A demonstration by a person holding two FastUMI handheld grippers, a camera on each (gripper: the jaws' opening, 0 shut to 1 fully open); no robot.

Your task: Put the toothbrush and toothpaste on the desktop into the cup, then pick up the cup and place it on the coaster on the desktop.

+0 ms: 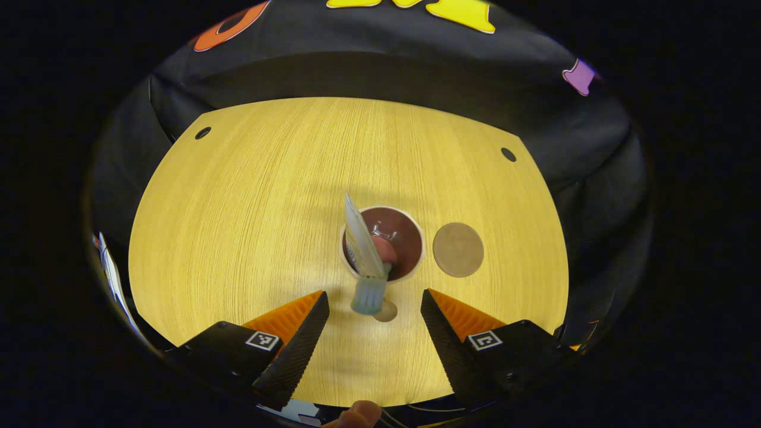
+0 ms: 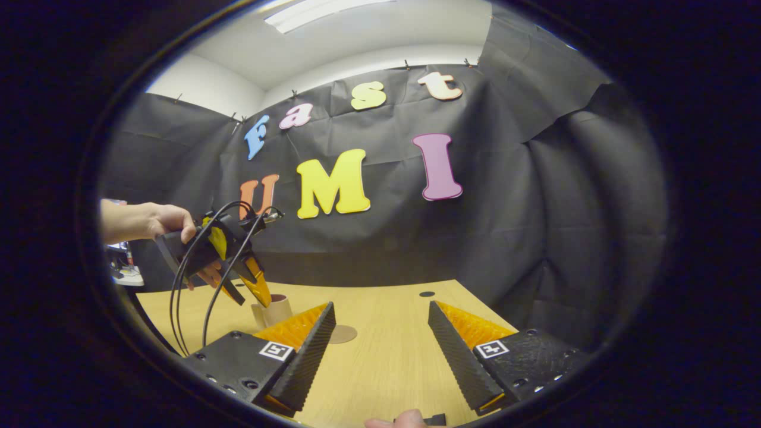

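Woodgrain everywhere in the left gripper view: we're looking almost straight down at a pale yellow counter (image 1: 250,226) with fine lines running along it and two small dark holes near the far edge. Our left tool (image 1: 374,312) has its ridged fingers spread wide with nothing between them. Just beyond them stands the cup (image 1: 410,229), a round one with a light rim and a dark reddish inside. The toothpaste (image 1: 361,238), a flat crimped tube, leans against the cup's left rim, and the toothbrush (image 1: 370,294) pokes up out of the cup with its pale bristle head closest to us. Just right of the cup, not touching it, lies the coaster (image 1: 458,249), a flat brownish disc.

Over in the right gripper view, our right tool (image 2: 380,339) is also spread wide and holding nothing, low over the same counter. Further left we see a hand (image 2: 160,223) gripping the left tool above the cup, with black cables looping down from it. The coaster sits partly hidden behind our left finger.
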